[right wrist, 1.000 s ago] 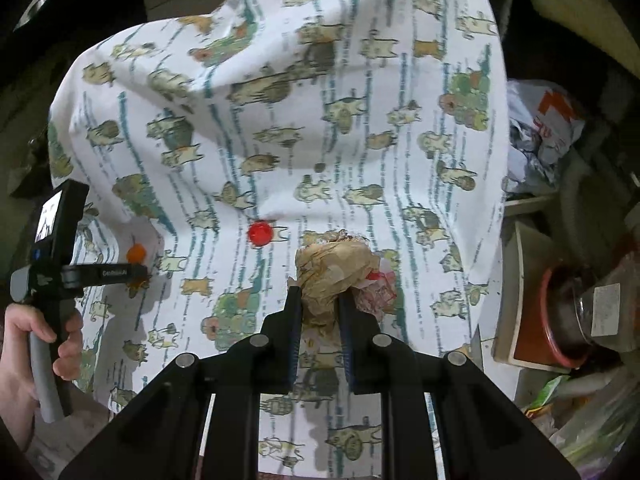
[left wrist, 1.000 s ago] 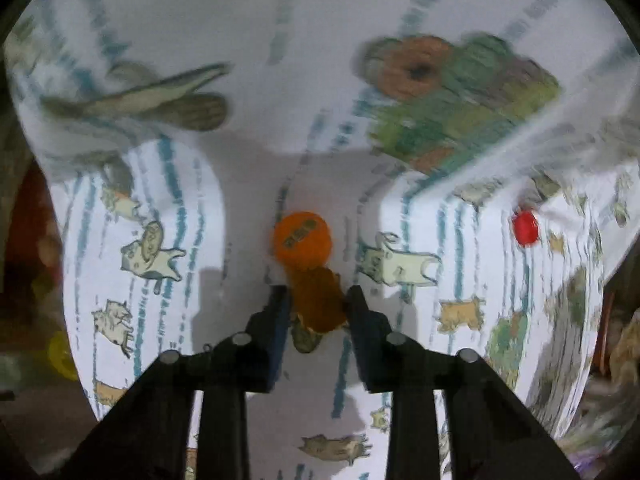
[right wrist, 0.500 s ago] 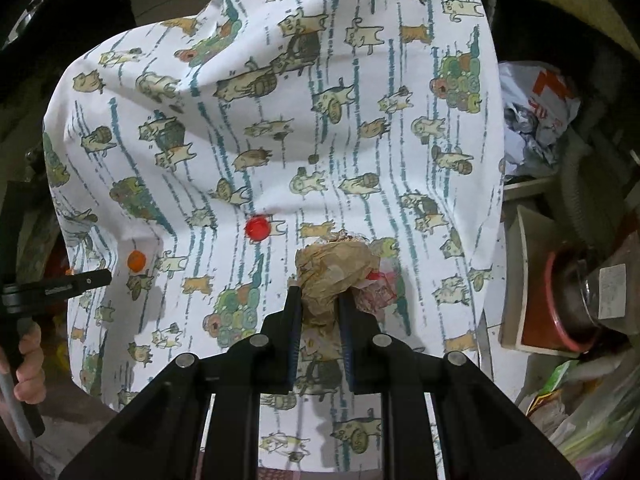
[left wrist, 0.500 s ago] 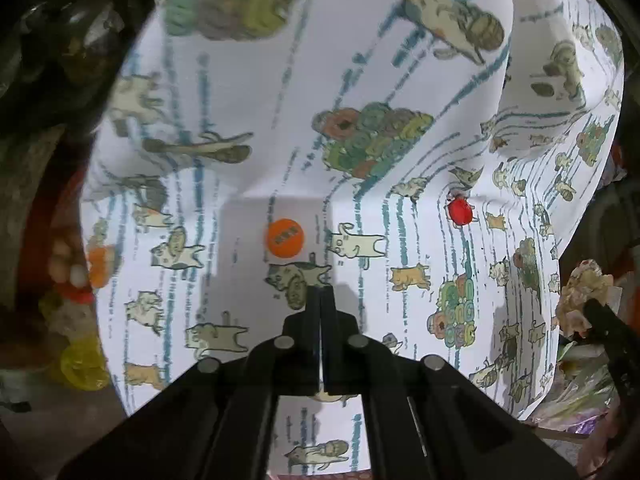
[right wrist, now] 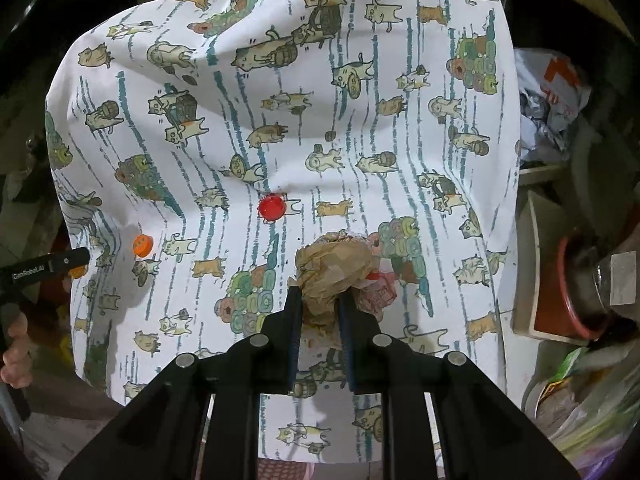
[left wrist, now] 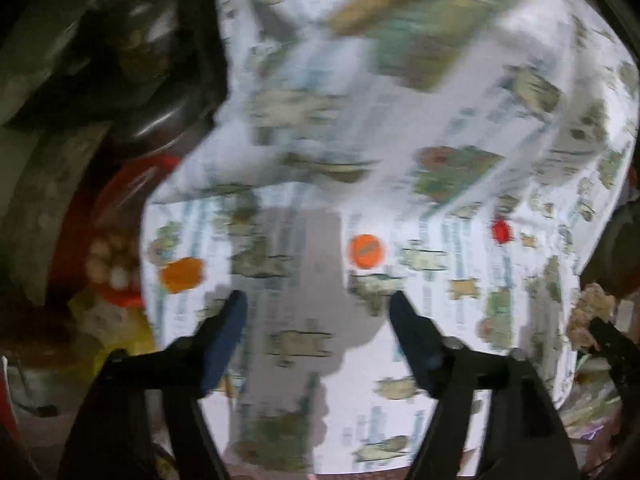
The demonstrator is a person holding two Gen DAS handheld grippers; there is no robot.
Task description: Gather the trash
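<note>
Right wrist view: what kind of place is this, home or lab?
Likely a cluttered home corner: a cat-print cloth spread as a work surface, crumpled plastic bags beside it, and a red-rimmed jar among household odds and ends.

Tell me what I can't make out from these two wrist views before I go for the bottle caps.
- Left wrist view: motion blur smears the cloth; printing on the orange cap is unreadable, and the orange item at the cloth's edge cannot be identified.
- Right wrist view: the crumpled paper wad in the right gripper hides the cloth behind it.
- Right wrist view: the left gripper is cut off by the frame edge.
</note>
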